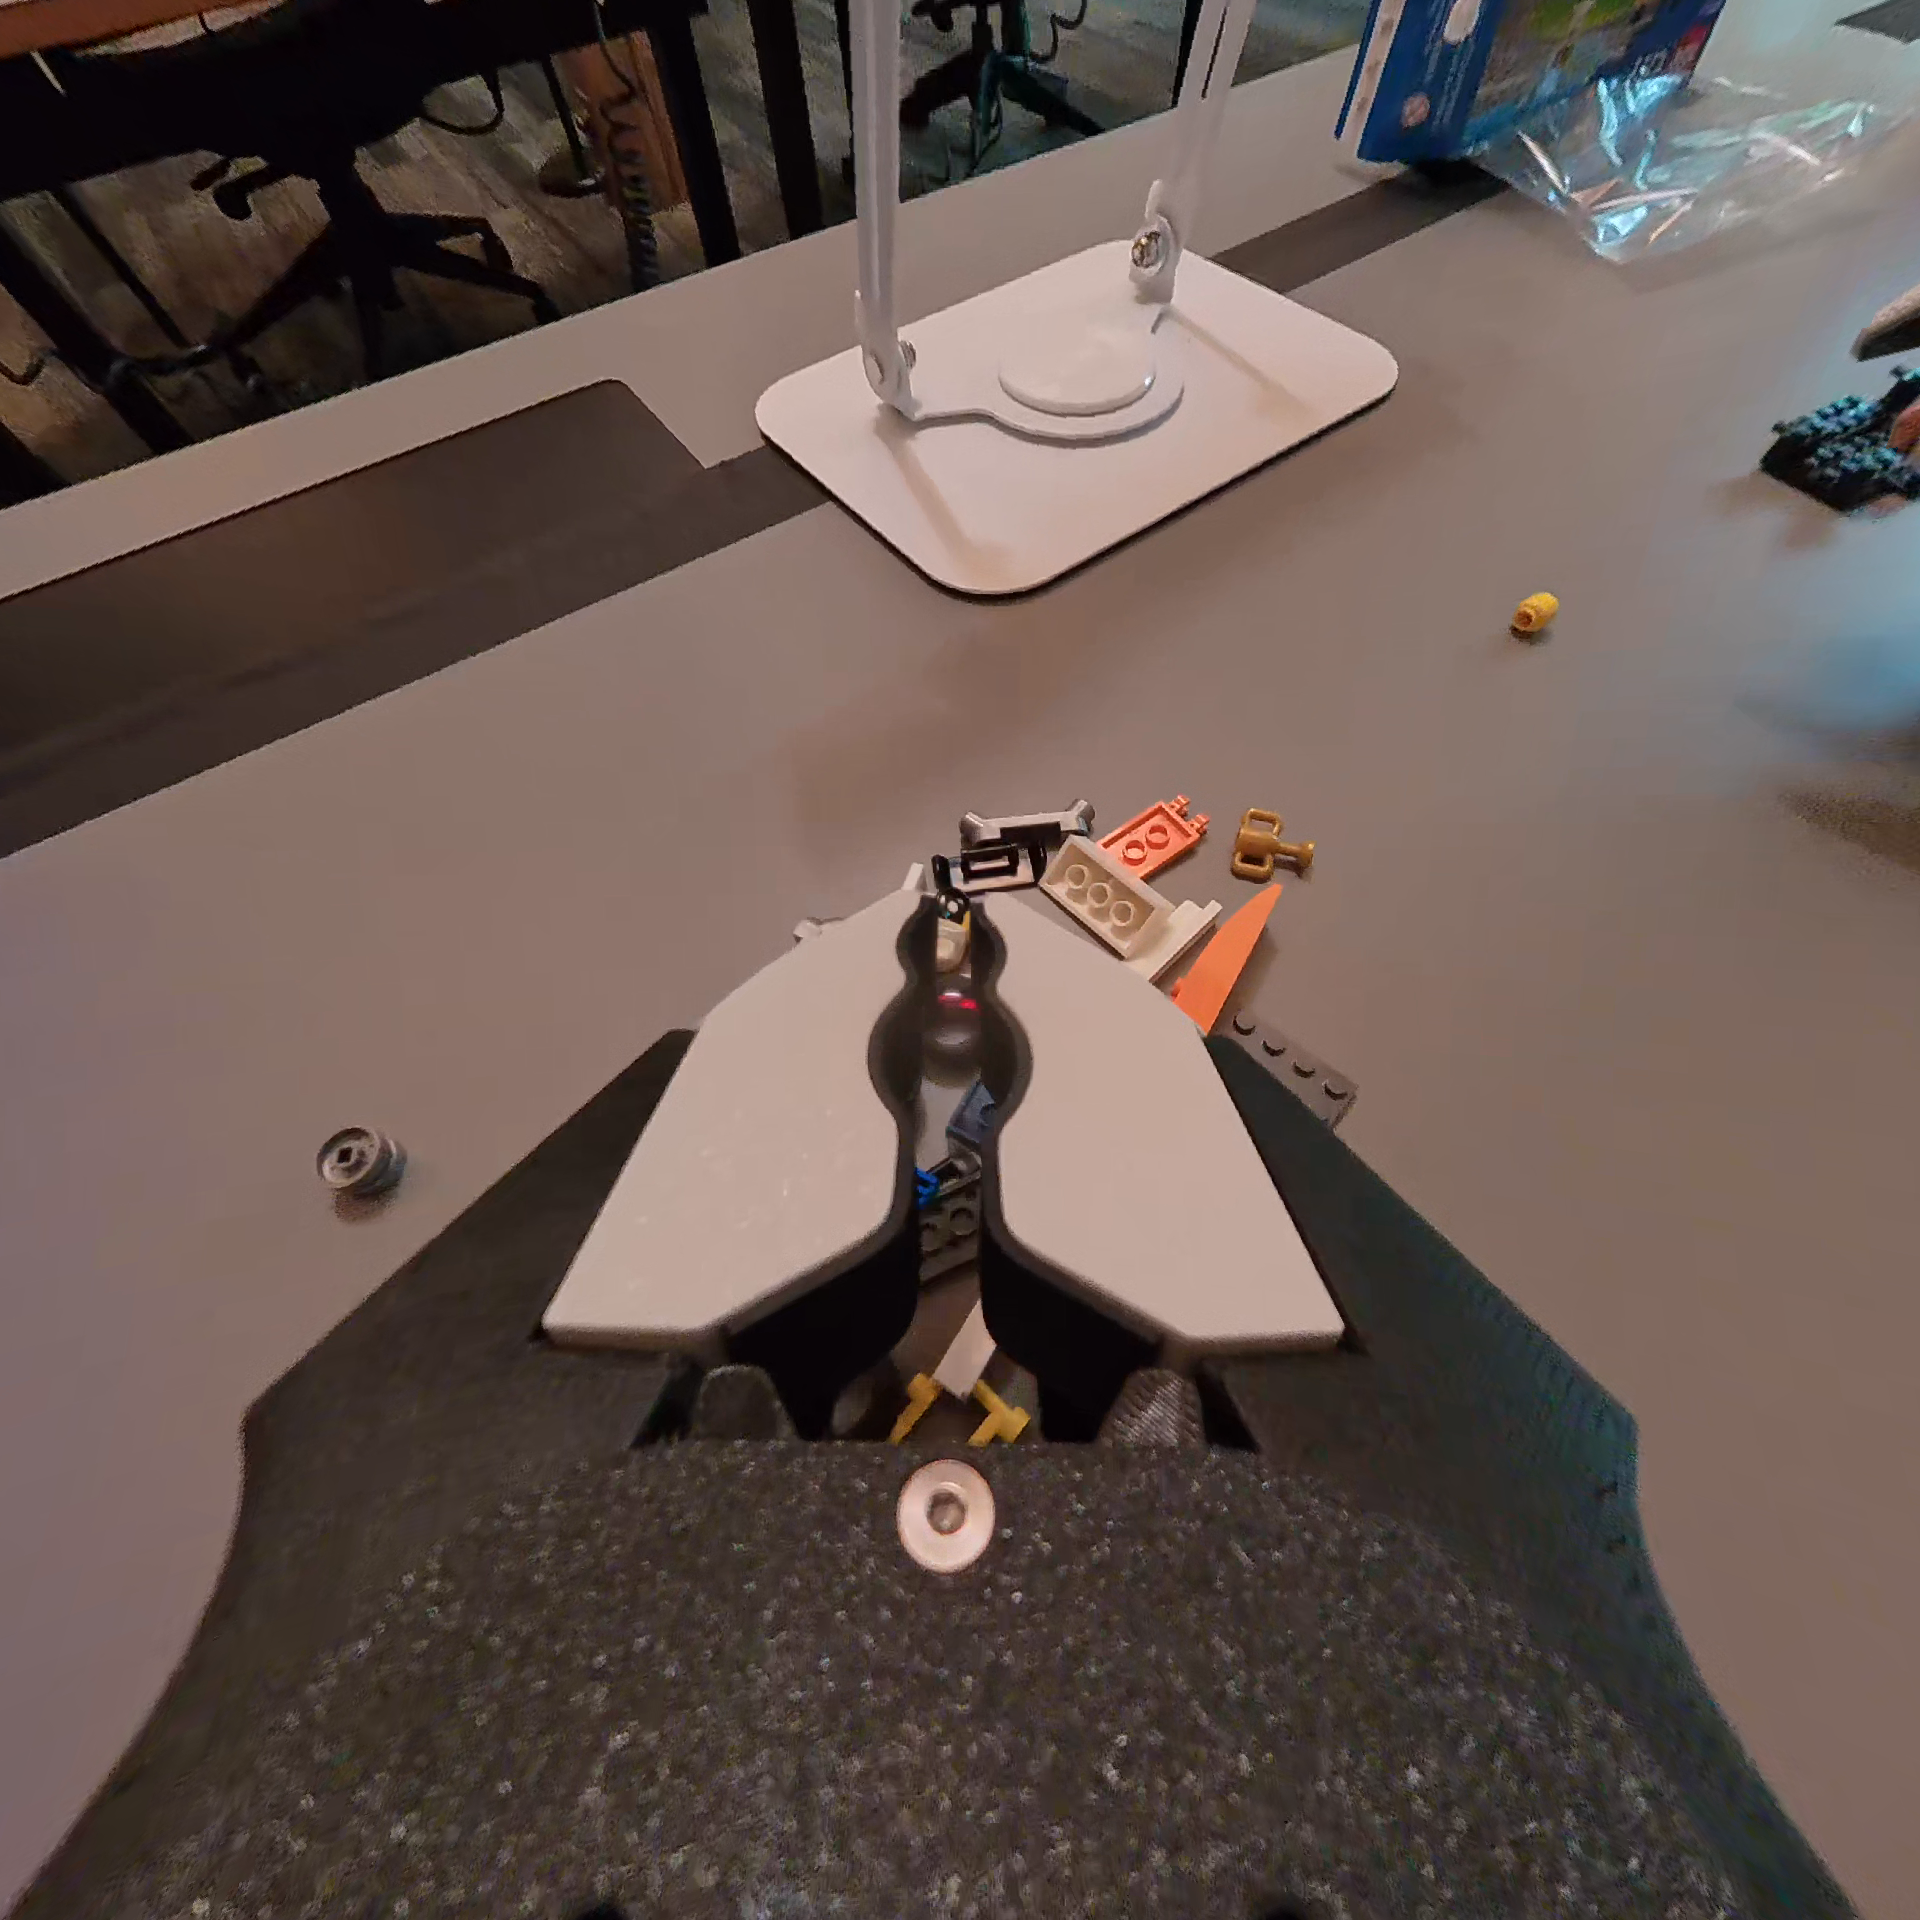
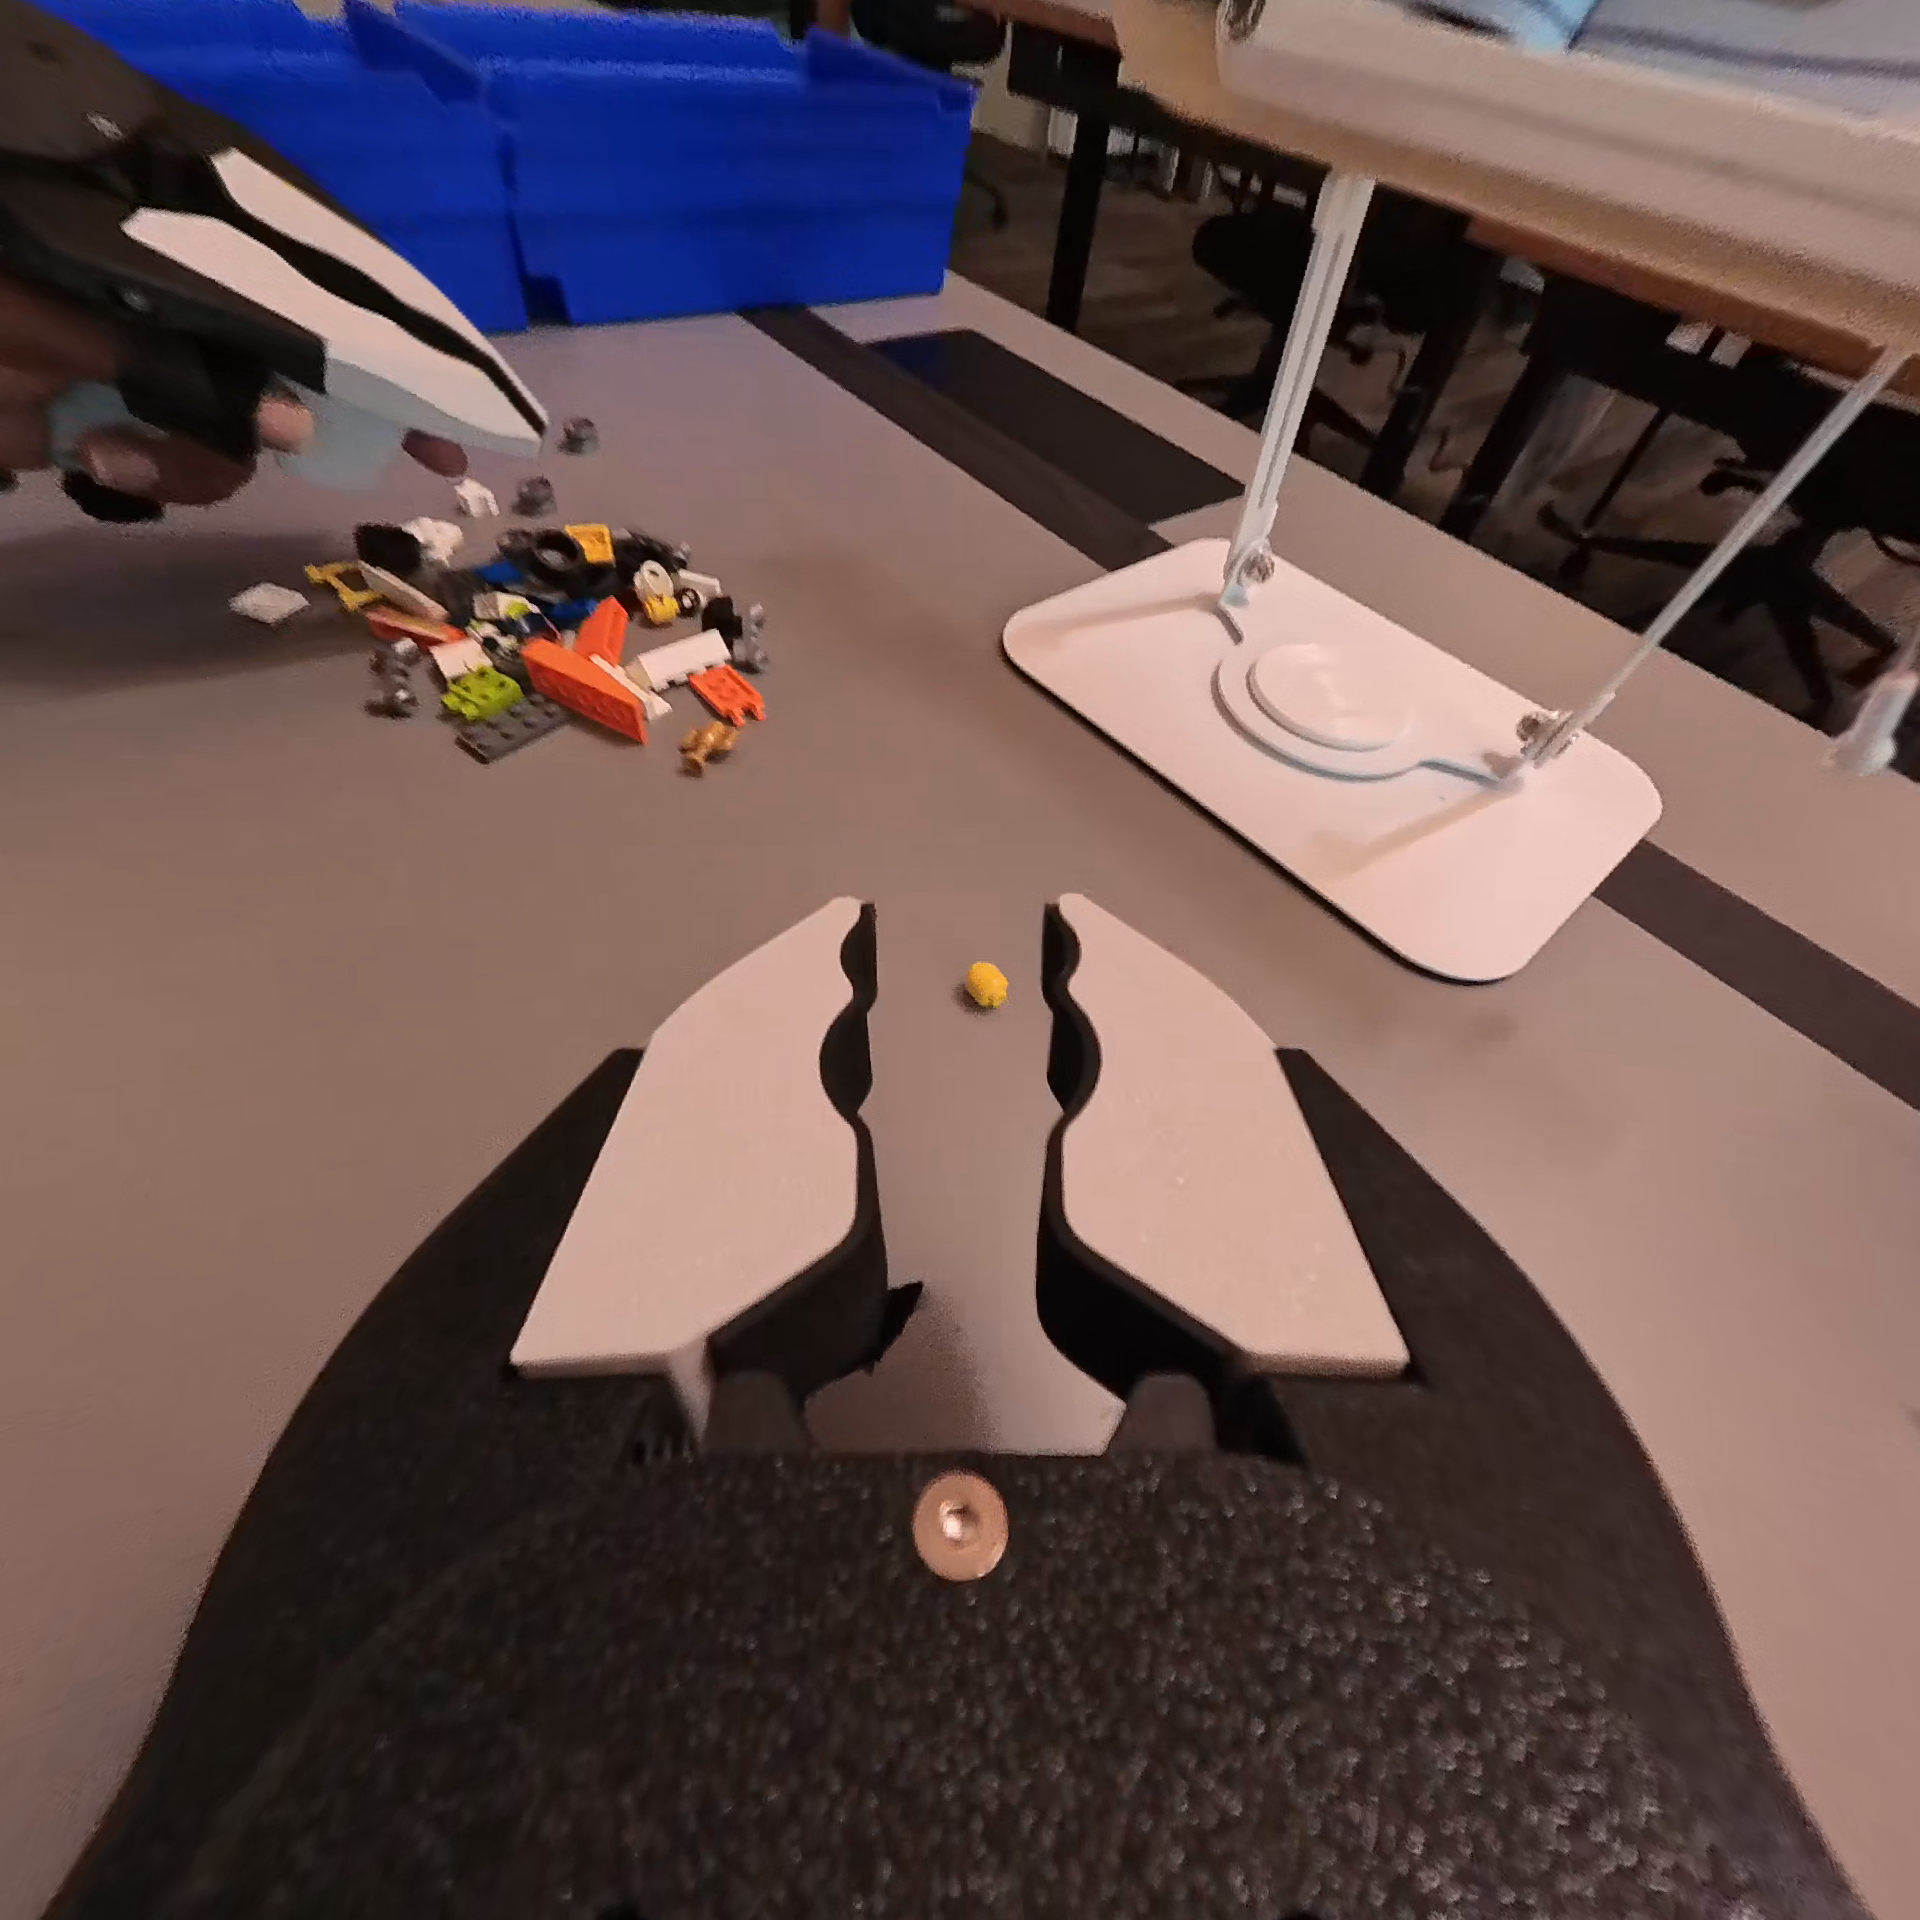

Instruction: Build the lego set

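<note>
A pile of loose lego pieces [image 2: 561, 644] lies on the grey table [image 2: 260, 987], among them orange wedges, a white brick [image 1: 1101, 883] and a gold piece [image 1: 1270, 844]. My left gripper [image 1: 951, 902] hovers over the pile with its jaws together; pile pieces show through the gap, and I cannot tell if the tips pinch one. It also shows in the right wrist view [image 2: 525, 421], held by a hand above the pile. My right gripper [image 2: 958, 914] is open low over the table, with a small yellow piece [image 2: 985, 984] lying between its fingers. That yellow piece also shows in the left wrist view [image 1: 1534, 613].
A white stand base [image 2: 1351, 748] with thin white legs sits beyond the pile. Blue bins [image 2: 675, 156] stand at the table's far side. A blue box [image 1: 1507, 73], a clear plastic bag [image 1: 1714, 177] and a dark lego assembly [image 1: 1839, 457] lie at the right. A grey round piece [image 1: 361, 1158] lies alone at the left. My hands' fingertips stand some 25 cm from each other. The left tips stand about 8 cm off the white brick [image 1: 1101, 883]. The right camera catches it too, in the right wrist view [image 2: 688, 661].
</note>
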`<state>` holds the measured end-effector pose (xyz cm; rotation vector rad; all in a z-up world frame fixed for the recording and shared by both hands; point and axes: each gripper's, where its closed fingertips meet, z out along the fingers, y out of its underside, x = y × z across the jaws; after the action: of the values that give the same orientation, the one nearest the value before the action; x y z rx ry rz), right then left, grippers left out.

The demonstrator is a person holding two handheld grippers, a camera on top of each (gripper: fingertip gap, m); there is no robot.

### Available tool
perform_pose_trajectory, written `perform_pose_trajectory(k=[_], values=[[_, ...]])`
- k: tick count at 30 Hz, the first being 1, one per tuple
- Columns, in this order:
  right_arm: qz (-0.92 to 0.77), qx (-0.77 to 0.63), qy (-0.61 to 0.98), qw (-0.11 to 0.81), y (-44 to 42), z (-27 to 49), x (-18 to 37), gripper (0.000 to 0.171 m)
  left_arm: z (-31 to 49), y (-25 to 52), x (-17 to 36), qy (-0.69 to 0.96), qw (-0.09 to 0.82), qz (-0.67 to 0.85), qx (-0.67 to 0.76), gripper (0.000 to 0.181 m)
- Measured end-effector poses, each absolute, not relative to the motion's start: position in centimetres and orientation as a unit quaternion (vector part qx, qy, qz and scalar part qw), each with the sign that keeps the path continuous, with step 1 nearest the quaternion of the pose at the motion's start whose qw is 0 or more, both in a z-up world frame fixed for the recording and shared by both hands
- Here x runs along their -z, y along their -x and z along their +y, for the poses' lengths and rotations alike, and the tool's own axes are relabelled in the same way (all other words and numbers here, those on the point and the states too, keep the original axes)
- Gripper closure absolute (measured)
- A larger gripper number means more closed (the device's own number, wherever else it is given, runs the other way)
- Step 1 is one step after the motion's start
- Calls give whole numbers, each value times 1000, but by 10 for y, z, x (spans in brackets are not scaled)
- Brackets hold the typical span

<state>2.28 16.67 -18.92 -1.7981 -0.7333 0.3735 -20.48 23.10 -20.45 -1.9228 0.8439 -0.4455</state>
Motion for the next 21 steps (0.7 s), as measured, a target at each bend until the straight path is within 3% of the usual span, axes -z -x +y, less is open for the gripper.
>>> perform_pose_trajectory(k=[10, 21], values=[[-326, -109, 811, 473, -31, 193, 217, 139, 230, 199, 209, 782, 479, 356, 178, 177], [-530, -121, 776, 319, -32, 215, 235, 144, 219, 185, 200, 765, 491, 374, 186, 178]])
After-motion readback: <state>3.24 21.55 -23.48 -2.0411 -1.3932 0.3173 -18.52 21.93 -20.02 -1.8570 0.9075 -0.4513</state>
